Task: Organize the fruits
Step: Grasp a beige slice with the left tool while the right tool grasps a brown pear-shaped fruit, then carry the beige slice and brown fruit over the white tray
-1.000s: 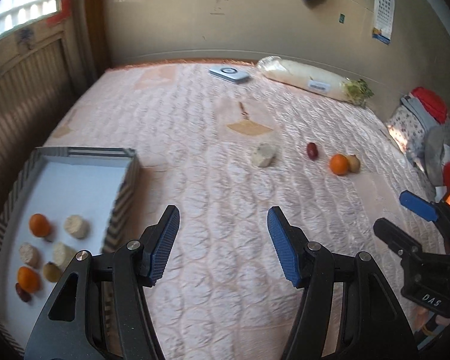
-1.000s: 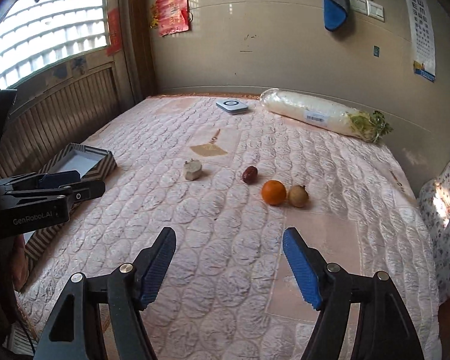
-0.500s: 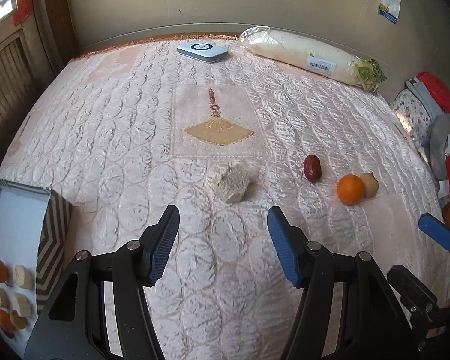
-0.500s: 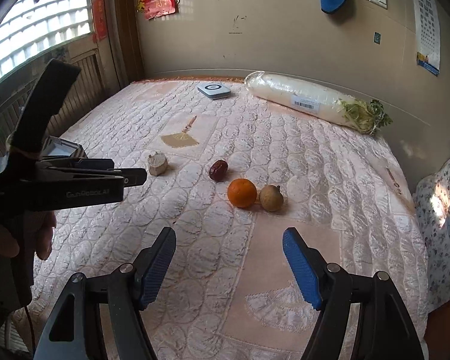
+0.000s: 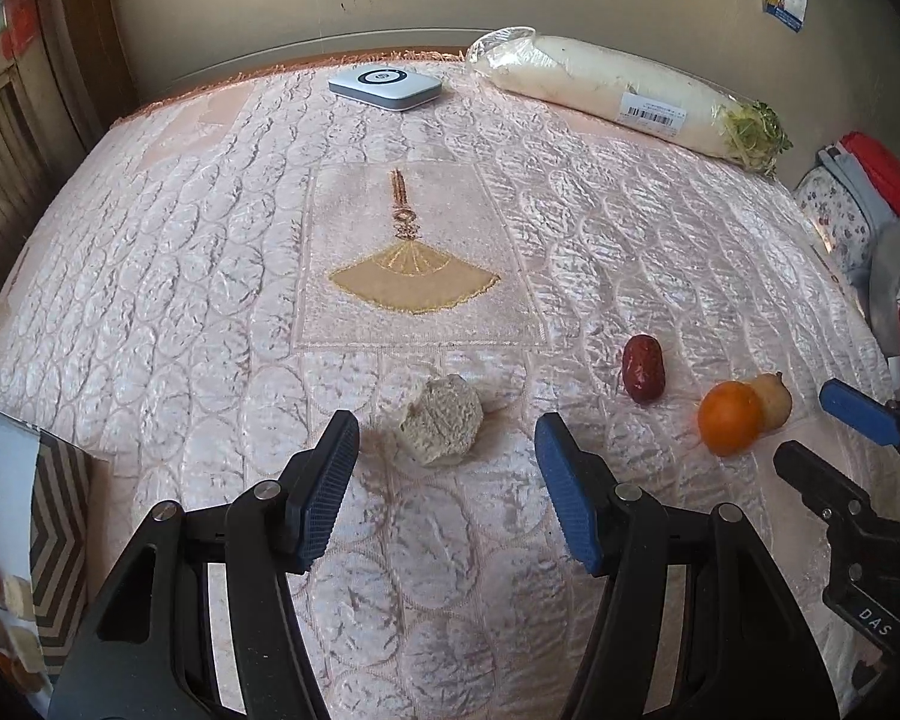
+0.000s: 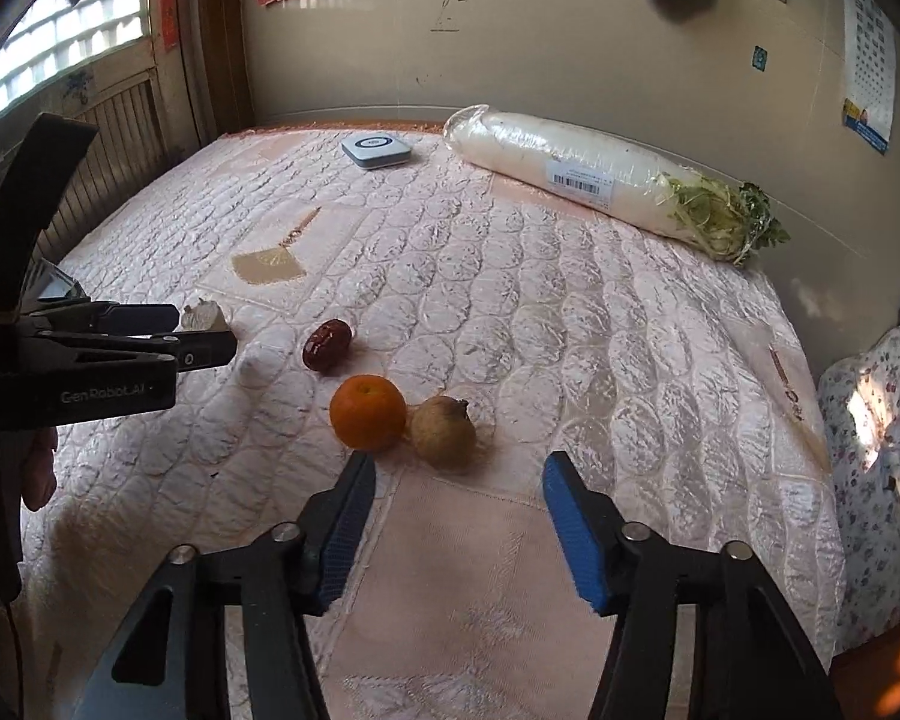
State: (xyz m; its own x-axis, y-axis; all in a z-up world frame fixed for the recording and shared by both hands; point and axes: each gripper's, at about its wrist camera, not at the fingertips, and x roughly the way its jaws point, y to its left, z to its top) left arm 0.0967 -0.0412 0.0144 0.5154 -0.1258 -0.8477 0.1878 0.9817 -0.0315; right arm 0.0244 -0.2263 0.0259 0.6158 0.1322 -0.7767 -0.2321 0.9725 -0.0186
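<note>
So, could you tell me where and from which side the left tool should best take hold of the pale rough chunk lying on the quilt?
Probably across its broad middle, coming straight ahead and slightly down. The pale chunk lies loose on the quilt, apart from the red date, and already sits centred just beyond the open left tool, with bare quilt either side.

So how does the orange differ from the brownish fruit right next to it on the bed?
The orange is bright orange and smooth; the brownish fruit is dull tan and matte. The orange is round and looks slightly larger; the brownish fruit has a small pointed tip at its top. The orange lies nearer the red date, the brownish fruit on its far side. Both rest loose on the quilt, apparently touching, just ahead of the open right gripper.
</note>
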